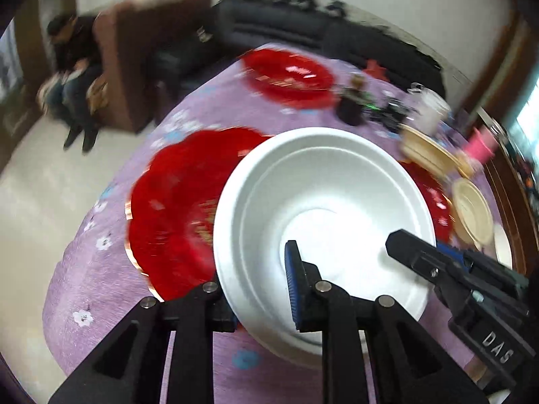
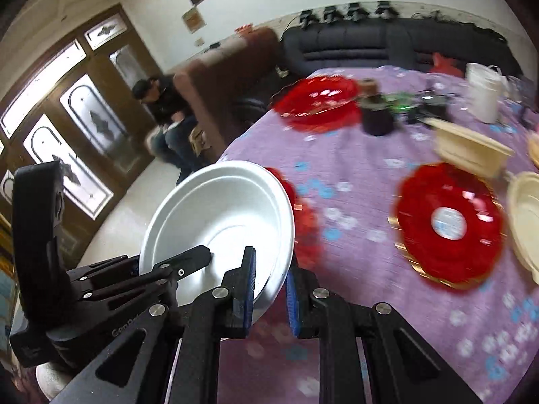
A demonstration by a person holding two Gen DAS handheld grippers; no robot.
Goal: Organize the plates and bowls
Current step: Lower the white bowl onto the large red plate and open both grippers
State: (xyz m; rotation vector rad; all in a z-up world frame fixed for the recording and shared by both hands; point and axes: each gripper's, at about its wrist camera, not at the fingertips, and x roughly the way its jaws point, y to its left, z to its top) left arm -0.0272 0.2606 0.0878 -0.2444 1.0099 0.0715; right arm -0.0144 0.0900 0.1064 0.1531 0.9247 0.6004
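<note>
White foam bowl (image 1: 323,222), tilted above the purple flowered tablecloth (image 1: 111,296): near rim clamped by left gripper (image 1: 261,289), opposite rim straddled by right gripper (image 2: 271,286), grip uncertain; red scalloped plates (image 2: 449,225) beside and beyond it, cream dishes (image 2: 471,148) further off.

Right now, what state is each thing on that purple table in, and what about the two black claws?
white bowl: lifted, tilted, clamped at its rim
left gripper: shut on the bowl's rim
right gripper: rim between its fingers, a gap on one side
near red plate: flat on the cloth, partly under the bowl
far red plate: empty
cream bowl: upright
white bucket: upright
</note>
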